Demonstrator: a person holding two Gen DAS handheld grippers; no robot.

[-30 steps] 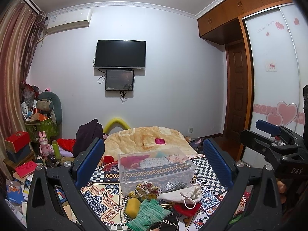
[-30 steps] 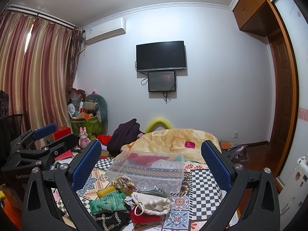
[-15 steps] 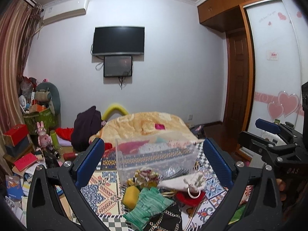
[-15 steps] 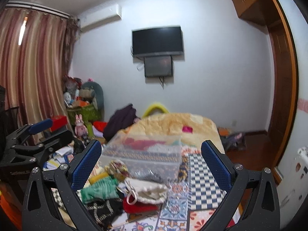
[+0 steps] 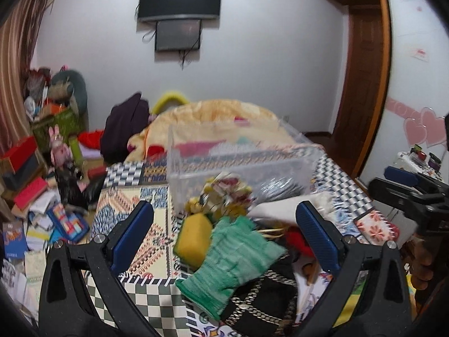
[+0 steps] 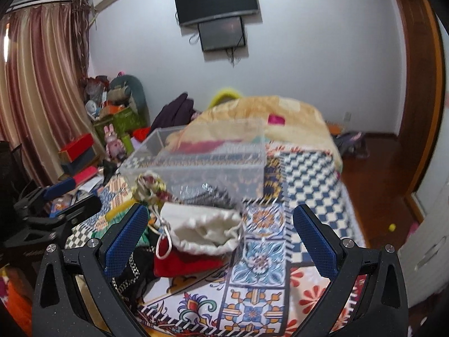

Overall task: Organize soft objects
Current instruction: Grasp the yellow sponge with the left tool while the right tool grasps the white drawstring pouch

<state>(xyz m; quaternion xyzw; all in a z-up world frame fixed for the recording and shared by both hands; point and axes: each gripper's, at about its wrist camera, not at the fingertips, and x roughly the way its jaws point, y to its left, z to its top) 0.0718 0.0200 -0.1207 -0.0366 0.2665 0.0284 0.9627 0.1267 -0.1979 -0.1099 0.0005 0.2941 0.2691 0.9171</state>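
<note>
Left wrist view: the left gripper [image 5: 224, 231] is seen with its jaws spread wide, nothing held between the blue ribbed pads [image 5: 132, 231]. In the lower centre of the frame a green knitted glove [image 5: 233, 261] lies flat, partly over a black fabric item with a chain pattern [image 5: 263, 300]. A yellow sponge block [image 5: 193, 237] is touching the glove's left edge. Above these, a crumpled floral cloth [image 5: 224, 193] rests against the front wall of a clear rigid plastic box [image 5: 238, 163]. A white drawstring pouch [image 5: 277, 210] is located to the right of centre. All lie on a patterned bedspread [image 5: 134, 205]. The right gripper [image 5: 412, 193] appears at the right edge.

Right wrist view: the right gripper [image 6: 220, 234] is likewise spread, empty, with its textured blue pads [image 6: 314, 241] well apart. The white drawstring pouch [image 6: 204, 231], soft and gathered at the mouth, sits in the centre between the pads, on a red fabric item [image 6: 185, 262]. The clear plastic box [image 6: 196, 163] stands behind it, in the middle of the frame.
</note>
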